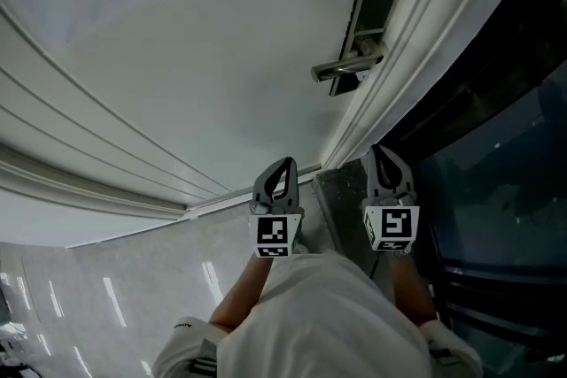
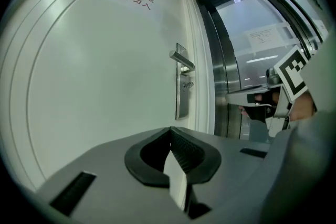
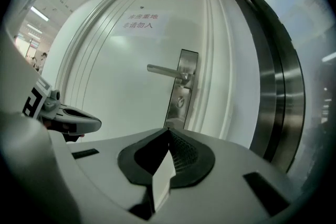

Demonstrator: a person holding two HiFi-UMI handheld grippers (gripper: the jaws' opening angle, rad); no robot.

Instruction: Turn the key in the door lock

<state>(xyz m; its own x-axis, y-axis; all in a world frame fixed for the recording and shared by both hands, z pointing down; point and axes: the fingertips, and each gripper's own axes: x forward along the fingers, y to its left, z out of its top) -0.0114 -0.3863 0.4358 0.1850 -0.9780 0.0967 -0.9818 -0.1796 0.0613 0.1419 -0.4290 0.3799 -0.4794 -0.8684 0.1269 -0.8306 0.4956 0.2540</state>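
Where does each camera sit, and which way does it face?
Head view: on the person's head, facing down the door; forearms, left tongs, right tongs show.
Left gripper view: on left tongs, facing the door; own shut jaws show.
Right gripper view: on right tongs, facing the door; own shut jaws show.
All share the lever handle.

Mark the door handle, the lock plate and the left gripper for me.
door handle (image 3: 165,72), right gripper view, middle of the lever.
lock plate (image 3: 177,113), right gripper view, lower part of the plate.
left gripper (image 1: 286,164), head view, tip of its closed jaws.
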